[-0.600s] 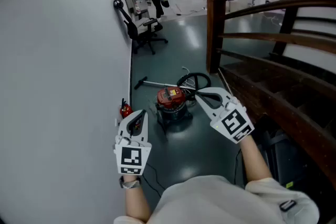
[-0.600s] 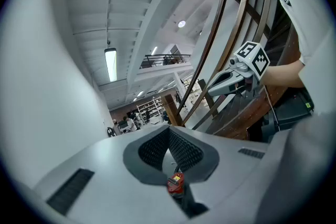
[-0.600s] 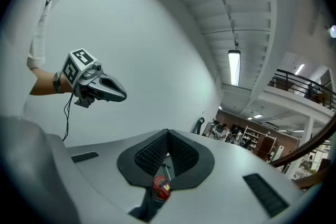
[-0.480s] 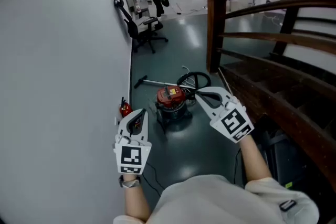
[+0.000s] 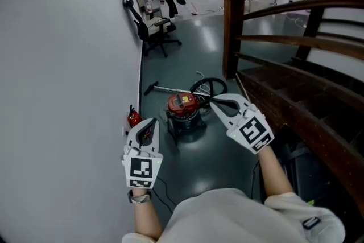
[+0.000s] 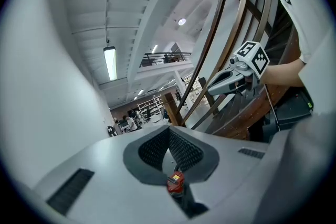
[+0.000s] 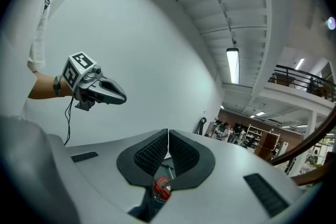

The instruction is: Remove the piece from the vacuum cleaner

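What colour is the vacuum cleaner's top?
Red on top, dark below; the vacuum cleaner shows best in the head view.

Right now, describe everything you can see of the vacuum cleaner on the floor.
The vacuum cleaner is a small canister: round red top with a pale label, dark body and base. It stands upright on the dark floor between the white wall and the wooden railing. A black hose loops behind it, and a thin metal tube lies on the floor toward the wall. The left gripper and right gripper, both shut, are held short of it.
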The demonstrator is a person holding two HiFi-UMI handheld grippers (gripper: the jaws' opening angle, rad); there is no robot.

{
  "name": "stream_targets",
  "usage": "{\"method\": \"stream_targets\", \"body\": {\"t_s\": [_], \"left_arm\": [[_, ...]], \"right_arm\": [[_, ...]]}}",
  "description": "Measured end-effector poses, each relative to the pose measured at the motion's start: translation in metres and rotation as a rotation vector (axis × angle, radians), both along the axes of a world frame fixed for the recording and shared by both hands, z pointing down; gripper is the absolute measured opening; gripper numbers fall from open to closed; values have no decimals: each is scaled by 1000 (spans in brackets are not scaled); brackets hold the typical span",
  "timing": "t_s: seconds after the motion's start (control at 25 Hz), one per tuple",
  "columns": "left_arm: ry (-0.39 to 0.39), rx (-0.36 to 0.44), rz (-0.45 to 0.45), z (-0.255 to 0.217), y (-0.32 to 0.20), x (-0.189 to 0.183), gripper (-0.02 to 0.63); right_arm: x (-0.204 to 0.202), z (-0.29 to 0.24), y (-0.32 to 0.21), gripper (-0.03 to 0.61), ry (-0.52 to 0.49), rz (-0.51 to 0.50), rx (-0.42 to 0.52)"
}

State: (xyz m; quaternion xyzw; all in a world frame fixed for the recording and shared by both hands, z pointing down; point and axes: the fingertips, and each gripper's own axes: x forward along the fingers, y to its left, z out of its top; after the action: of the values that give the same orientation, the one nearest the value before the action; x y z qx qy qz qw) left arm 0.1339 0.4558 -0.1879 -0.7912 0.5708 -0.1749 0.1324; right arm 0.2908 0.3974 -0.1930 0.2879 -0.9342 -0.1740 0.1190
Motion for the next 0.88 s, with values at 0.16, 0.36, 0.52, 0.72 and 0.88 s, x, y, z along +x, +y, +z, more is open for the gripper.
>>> {"method": "stream_targets", "body": {"t_s": [0.16, 0.36, 0.52, 0.72, 0.88], "left_arm": [[3, -16, -9, 10, -5, 7, 2], [4, -26, -10, 15, -13, 20, 2], [10, -37, -27, 25, -18, 28, 2], [12, -67, -38, 39, -25, 36, 2], [13, -78, -29, 44, -33, 39, 2]], "right_arm": [[8, 7, -5, 31, 1, -16, -32], [21, 14, -14, 31, 2, -21, -49], [32, 23, -22, 31, 14, -28, -54], [43, 25, -33, 31, -31, -23, -53], [44, 24, -47, 29, -61, -17, -57]]}}
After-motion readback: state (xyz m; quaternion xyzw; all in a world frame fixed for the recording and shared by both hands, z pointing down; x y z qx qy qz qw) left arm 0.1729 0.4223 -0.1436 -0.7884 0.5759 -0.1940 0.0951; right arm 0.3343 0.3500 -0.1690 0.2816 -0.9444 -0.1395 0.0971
